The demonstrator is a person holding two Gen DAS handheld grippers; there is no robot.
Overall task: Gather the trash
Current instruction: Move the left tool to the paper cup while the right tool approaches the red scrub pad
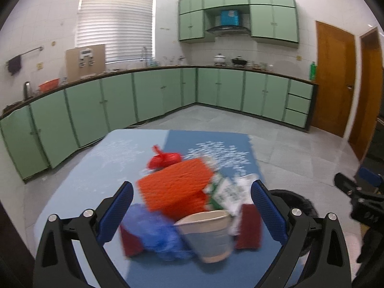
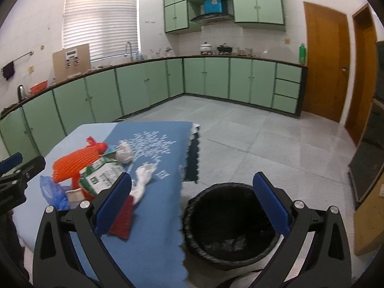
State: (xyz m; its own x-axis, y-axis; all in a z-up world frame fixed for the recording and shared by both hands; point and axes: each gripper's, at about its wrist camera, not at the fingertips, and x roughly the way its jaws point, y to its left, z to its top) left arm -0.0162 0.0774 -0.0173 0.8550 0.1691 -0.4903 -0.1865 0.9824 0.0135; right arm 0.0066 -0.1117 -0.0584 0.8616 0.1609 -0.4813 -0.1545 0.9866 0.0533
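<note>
Left gripper (image 1: 192, 206): spread wide, grasping nothing, hanging over the trash pile.
Paper cup (image 1: 207, 235): on its side between the left fingers, nearest the camera.
Orange foam net (image 1: 175, 187): just beyond the cup.
Blue plastic bag (image 1: 156, 230): by the left finger.
Right gripper (image 2: 192, 199): released, empty.
Black-lined bin (image 2: 230, 223): between the right fingers, beside the table's blue cloth (image 2: 158, 216).
Printed wrapper (image 2: 103, 175): left of the right gripper.

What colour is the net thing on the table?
Bright orange foam net; the left wrist view shows it best.
</note>
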